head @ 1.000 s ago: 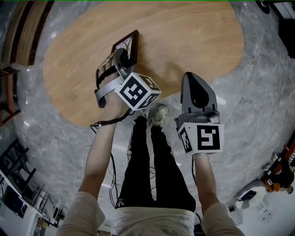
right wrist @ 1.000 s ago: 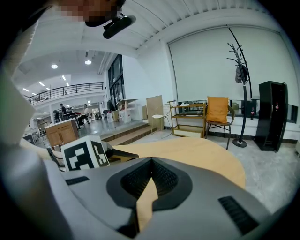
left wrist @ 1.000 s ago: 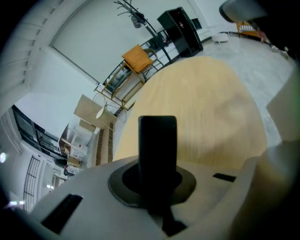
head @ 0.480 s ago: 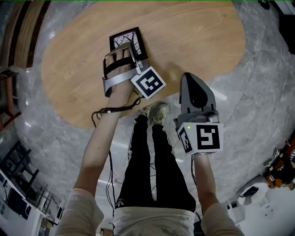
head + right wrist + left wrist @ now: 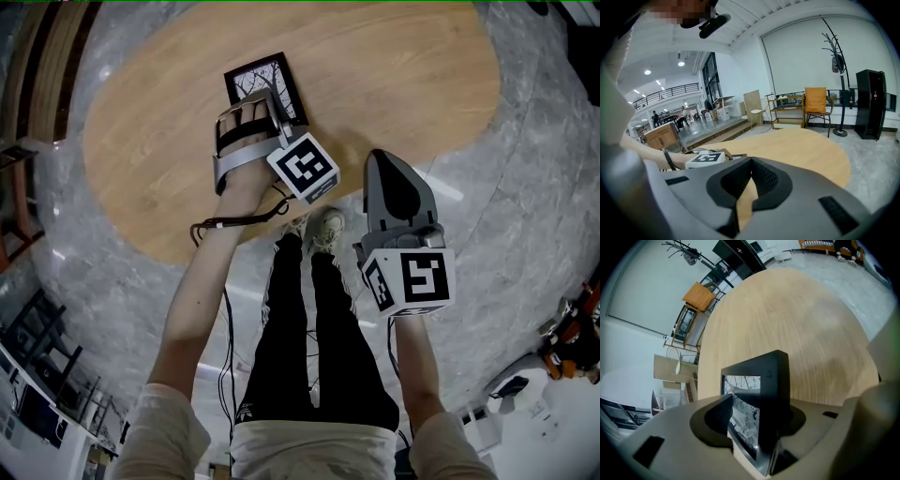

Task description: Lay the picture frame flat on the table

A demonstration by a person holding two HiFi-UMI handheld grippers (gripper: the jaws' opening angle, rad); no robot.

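Black rectangular picture frame [image 5: 262,84] with a branch print, lying face up on the oval light-wood counter [image 5: 403,75]; the laying-down appears done. The left gripper [image 5: 757,418] has just been opening its fingers: they stand apart, with the frame's near edge between them, unclamped. What is left is to draw the fingers clear. The right gripper [image 5: 749,161] has its fingers together and empty, well apart from the frame. Grey marble floor [image 5: 525,216] surrounds the counter. Nothing obstructs the fingers.
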